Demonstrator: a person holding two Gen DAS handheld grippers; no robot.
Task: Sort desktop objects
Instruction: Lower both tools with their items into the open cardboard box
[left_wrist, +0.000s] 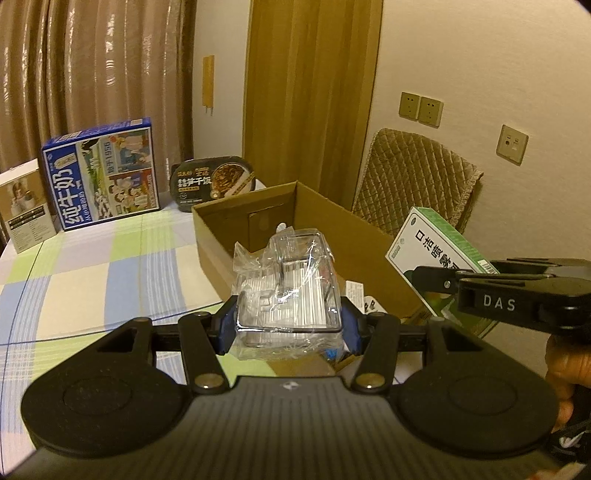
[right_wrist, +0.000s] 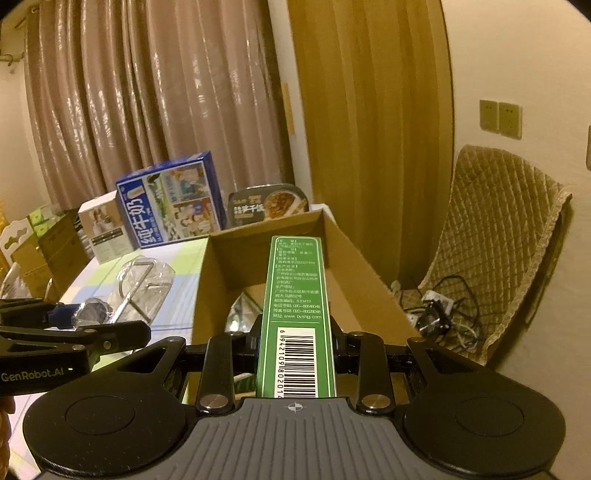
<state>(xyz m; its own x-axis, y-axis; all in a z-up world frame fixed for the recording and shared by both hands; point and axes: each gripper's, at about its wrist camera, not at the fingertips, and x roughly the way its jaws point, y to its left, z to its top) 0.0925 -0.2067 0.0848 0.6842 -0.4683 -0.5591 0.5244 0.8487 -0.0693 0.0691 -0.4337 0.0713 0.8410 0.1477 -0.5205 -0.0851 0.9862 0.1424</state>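
Observation:
My left gripper (left_wrist: 288, 326) is shut on a clear plastic box (left_wrist: 288, 280) wrapped in film, its blue pads pressing both sides. The box hangs over the near edge of an open cardboard box (left_wrist: 229, 236). In the right wrist view my right gripper (right_wrist: 295, 341) is shut on a long green box (right_wrist: 297, 288) with a barcode, which points into the cardboard box (right_wrist: 218, 266). The same green box (left_wrist: 432, 240) shows tilted at the right of the left wrist view, held by the right gripper (left_wrist: 439, 277). The left gripper (right_wrist: 85, 317) and clear box (right_wrist: 144, 284) appear at the left.
A blue milk carton (left_wrist: 103, 173), a small white box (left_wrist: 24, 206) and a dark instant-meal bowl (left_wrist: 212, 182) stand at the back of the checked tablecloth (left_wrist: 92, 277). A chair with a quilted cover (right_wrist: 495, 229) holds tangled cables (right_wrist: 436, 310) to the right.

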